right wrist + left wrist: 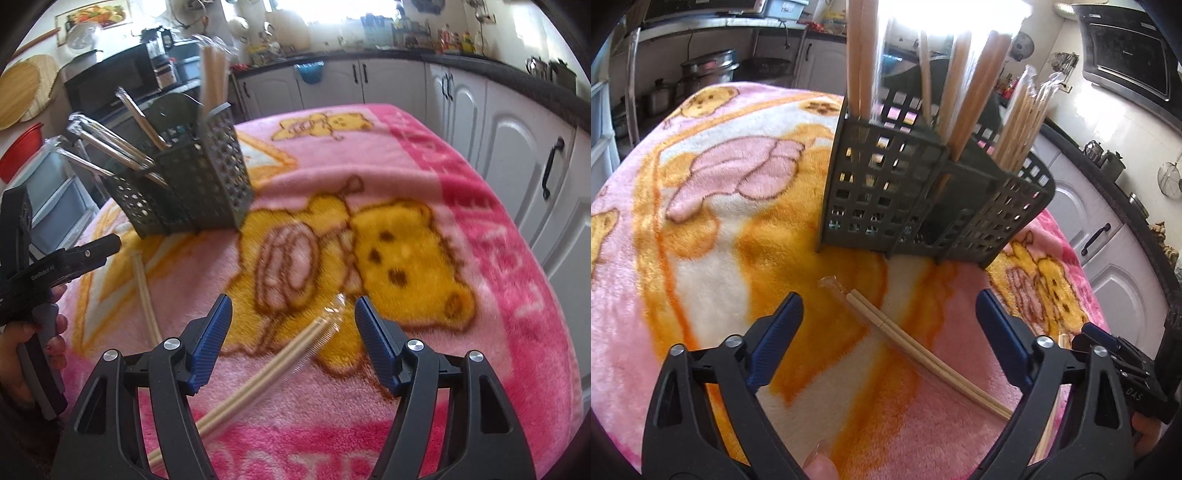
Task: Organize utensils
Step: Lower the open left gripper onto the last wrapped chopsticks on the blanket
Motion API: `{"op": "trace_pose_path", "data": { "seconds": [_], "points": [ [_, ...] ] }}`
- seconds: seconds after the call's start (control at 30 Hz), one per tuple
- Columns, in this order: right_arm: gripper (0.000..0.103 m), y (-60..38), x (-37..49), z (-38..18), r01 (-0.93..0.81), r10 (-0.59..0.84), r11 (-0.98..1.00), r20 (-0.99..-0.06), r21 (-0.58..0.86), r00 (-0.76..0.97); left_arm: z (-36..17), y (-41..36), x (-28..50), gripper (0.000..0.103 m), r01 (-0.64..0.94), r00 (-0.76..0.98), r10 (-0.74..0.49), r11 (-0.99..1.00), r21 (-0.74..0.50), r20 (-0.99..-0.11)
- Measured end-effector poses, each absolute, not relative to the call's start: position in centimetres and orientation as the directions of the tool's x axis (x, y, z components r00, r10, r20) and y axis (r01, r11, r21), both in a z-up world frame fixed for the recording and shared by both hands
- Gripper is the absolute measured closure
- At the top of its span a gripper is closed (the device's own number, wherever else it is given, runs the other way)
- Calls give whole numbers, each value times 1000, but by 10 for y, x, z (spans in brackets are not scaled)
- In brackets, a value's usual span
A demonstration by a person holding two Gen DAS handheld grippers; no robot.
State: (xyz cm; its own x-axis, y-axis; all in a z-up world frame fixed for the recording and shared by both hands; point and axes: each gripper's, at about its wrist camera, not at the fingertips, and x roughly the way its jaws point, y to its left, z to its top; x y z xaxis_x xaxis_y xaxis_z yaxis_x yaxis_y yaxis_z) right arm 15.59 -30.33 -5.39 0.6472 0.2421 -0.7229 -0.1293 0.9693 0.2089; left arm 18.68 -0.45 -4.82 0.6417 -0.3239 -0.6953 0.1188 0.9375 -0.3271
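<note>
Kitchen w/ white cabinets [517, 155] and a dark counter behind; in front, a table under a fleecy pink-and-orange bear blanket [713, 236].

Left claw [888, 325]: jaws wide apart, nothing gripped. One wrapped pair of chopsticks [916, 350] lies flat on the blanket between its blue pads [779, 339], running from just ahead of the tips back toward the right pad's base; no pad touches it. Straight ahead of this claw, a bit farther off, stands a dark grid-walled utensil holder [886, 192] w/ several compartments, already packed w/ upright wrapped chopstick pairs [967, 88]. Right of the claw, at the frame edge, the other claw's black body shows.

Right claw [293, 325]: jaws partly open, also holding nothing. A second wrapped pair [280, 369] lies on the blanket in the gap, plastic tip just ahead of the fingertips, the rest slanting back under the left finger; pads appear clear of it, though the view is a little blurred. Holder [207, 181] sits ahead and to this claw's left, well apart. The first pair [146, 295] lies left of the claw, below the holder. Far left, a hand [22, 354] grips the other claw's handle.
</note>
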Motion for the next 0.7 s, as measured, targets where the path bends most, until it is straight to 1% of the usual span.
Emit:
{"op": "trace_pose_path", "data": {
  "seconds": [0.17, 0.23, 0.33, 0.43, 0.5, 0.57, 0.6, 0.63, 0.67, 0.7],
  "points": [
    [37, -308, 165, -63, -99, 259, 963, -751, 252, 607, -59, 2, 198, 28, 80, 617, -343, 923, -377, -708],
    [37, -311, 169, -69, -81, 264, 960, -765, 269, 587, -63, 5, 201, 38, 58, 615, -339, 920, -387, -712],
    [48, -313, 173, -74, -68, 268, 957, -776, 281, 571, -70, 10, 207, 41, 29, 602, -343, 912, -410, -721],
    [52, -313, 175, -75, -66, 268, 957, -778, 281, 568, -74, 12, 214, 43, 10, 596, -350, 903, -429, -723],
    [55, -314, 176, -75, -63, 266, 958, -780, 281, 566, -74, 11, 217, 44, 5, 594, -341, 907, -420, -729],
    [59, -315, 177, -75, -60, 264, 958, -781, 281, 566, -74, 10, 220, 48, -5, 594, -330, 910, -414, -734],
    [60, -316, 178, -76, -60, 265, 958, -781, 281, 565, -75, 12, 222, 52, -9, 595, -326, 911, -411, -735],
    [62, -316, 178, -76, -58, 263, 958, -782, 281, 565, -75, 12, 223, 57, -11, 597, -321, 913, -407, -735],
    [65, -317, 179, -76, -54, 261, 958, -782, 281, 566, -75, 12, 224, 61, -13, 598, -314, 916, -401, -737],
    [66, -317, 179, -77, -54, 260, 958, -783, 280, 566, -76, 12, 224, 67, -19, 602, -303, 920, -392, -739]
  ]
}}
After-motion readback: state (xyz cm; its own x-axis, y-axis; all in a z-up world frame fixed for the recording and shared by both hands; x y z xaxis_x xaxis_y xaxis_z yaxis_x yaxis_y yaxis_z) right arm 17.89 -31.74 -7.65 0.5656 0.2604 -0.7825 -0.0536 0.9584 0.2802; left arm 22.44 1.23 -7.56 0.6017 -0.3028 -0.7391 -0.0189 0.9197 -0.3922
